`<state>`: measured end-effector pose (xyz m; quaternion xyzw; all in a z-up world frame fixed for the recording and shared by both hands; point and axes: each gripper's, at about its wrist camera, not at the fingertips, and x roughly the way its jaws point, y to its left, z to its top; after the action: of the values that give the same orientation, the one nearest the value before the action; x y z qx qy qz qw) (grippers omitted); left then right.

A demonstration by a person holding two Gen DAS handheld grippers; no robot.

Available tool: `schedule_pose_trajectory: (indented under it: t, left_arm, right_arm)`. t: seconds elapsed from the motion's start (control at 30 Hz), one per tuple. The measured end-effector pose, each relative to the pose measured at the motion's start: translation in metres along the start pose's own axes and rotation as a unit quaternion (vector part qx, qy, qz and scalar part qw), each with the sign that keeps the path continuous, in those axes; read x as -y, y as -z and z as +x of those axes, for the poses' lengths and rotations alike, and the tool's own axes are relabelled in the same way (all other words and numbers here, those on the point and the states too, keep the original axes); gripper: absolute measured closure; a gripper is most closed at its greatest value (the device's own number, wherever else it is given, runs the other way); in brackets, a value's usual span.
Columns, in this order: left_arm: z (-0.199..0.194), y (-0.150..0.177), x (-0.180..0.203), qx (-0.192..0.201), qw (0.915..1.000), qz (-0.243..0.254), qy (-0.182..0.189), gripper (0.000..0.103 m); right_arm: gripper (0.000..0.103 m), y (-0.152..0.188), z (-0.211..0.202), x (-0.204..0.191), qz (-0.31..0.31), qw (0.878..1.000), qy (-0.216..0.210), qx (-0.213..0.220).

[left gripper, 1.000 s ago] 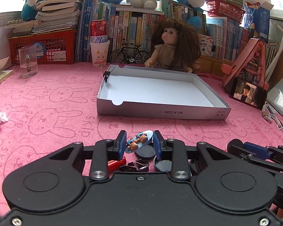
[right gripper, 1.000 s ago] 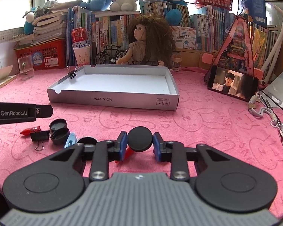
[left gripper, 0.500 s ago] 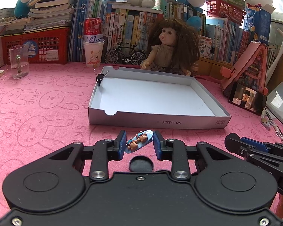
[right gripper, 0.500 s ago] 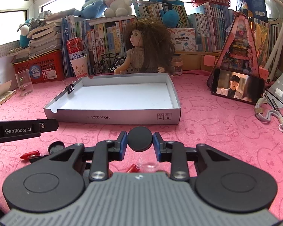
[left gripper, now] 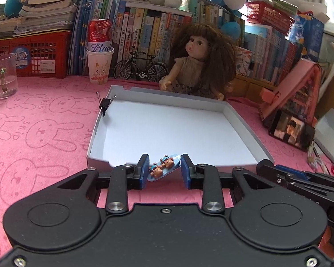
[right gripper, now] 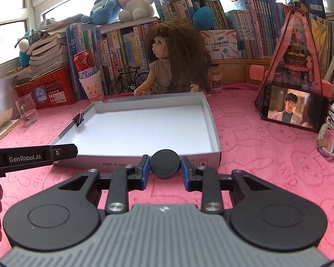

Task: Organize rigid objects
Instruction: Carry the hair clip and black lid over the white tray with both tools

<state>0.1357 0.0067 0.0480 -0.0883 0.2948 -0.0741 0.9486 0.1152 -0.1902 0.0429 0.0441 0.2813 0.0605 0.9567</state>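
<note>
Since the frames a second ago, you carried both grippers forward from the scatter of small parts to the near wall of the white cardboard tray (left gripper: 238, 116); that scatter had dropped out of both views.

Your left gripper (left gripper: 164, 170) was clamped on the blue hair clip (left gripper: 164, 170), pads pressing its two ends. The clip was a flat, glossy oval carrying two small brown bear figures. Its long axis ran across the jaws, tilted, right end higher and toward the tray. It hung just over the tray's near wall, at the lip.

Your right gripper (right gripper: 165, 170) was clamped on the black round cap (right gripper: 165, 164), a matte, short disc, flat face up toward the camera. It sat in front of the tray's near wall, toward the right corner, above the pink bunny-print cloth (right gripper: 267, 155).

The tray was shallow, rectangular, with a matte white floor. A black binder clip (left gripper: 104, 106) was clipped on its left wall. The curly-haired doll (left gripper: 202, 64) sat behind the far wall, as before. The phone (right gripper: 294, 110) leaned well to the tray's right.
</note>
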Motion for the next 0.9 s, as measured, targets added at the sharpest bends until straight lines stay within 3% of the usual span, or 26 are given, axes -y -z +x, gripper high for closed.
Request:
schedule_pose_trajectory:
  t: [0.4, 0.53, 0.67, 0.9]
  left_arm:
    - [0.082, -0.047, 0.022, -0.023, 0.9994, 0.024, 0.002, 0.074]
    - [0.112, -0.055, 0.029, -0.036, 0.9984, 0.037, -0.023, 0.074]
    - [0.139, -0.061, 0.029, -0.063, 0.9969, 0.039, -0.025, 0.074]
    - [0.165, -0.063, 0.021, -0.069, 0.9950, 0.051, -0.051, 0.074]
  right_arm:
    - [0.068, -0.045, 0.079, 0.013, 0.017, 0.999, -0.013, -0.049]
    - [0.068, -0.051, 0.100, 0.014, 0.026, 0.997, -0.022, -0.066]
    - [0.068, -0.057, 0.114, 0.012, 0.029, 0.996, -0.025, -0.076]
    - [0.068, -0.059, 0.128, 0.006, 0.014, 0.996, -0.016, -0.083]
